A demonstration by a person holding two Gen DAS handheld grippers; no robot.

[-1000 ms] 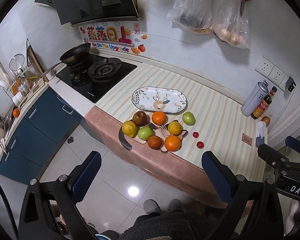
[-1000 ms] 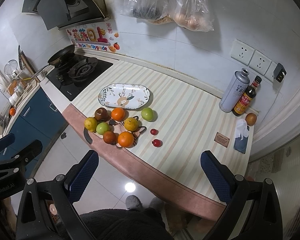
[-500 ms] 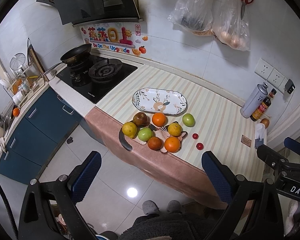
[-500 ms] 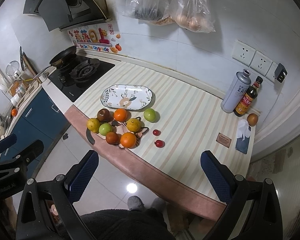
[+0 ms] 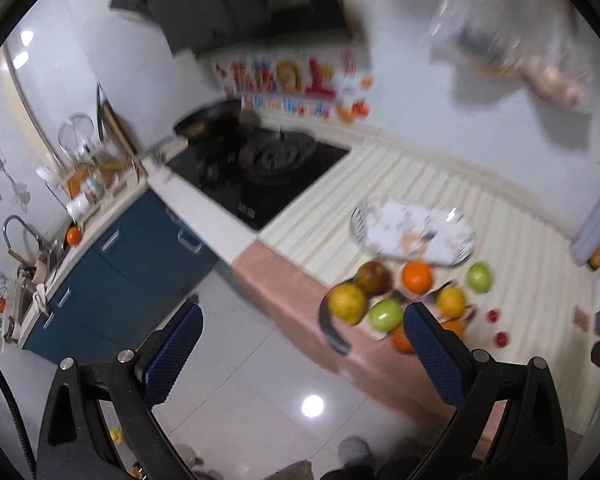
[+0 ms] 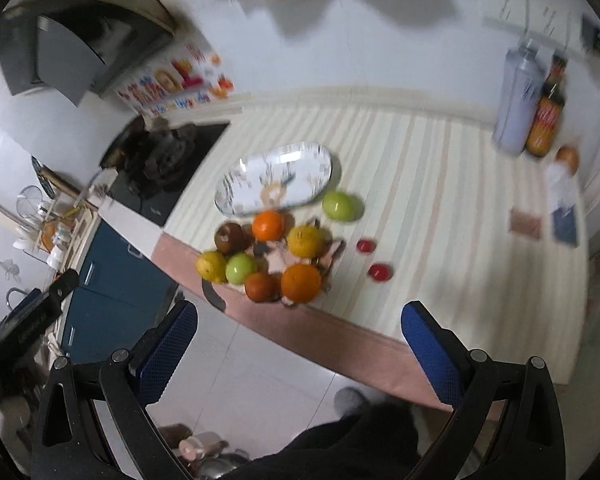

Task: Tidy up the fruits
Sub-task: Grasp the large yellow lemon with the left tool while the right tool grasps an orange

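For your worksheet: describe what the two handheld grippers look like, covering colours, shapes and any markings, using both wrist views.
The left gripper and right gripper look alike: each has two black angular frame arms with triangular cut-outs and silver round bolts, ending in blue, mesh-textured finger pads. In the right wrist view, the other gripper's black body carries pale lettering, too blurred to read.

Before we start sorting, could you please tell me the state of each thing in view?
Oval patterned plate: empty.
Fruit cluster: off the plate, near the counter's edge.
Two small red fruits: loose on the counter.
Left gripper: open, holding nothing.
Right gripper: open, holding nothing.
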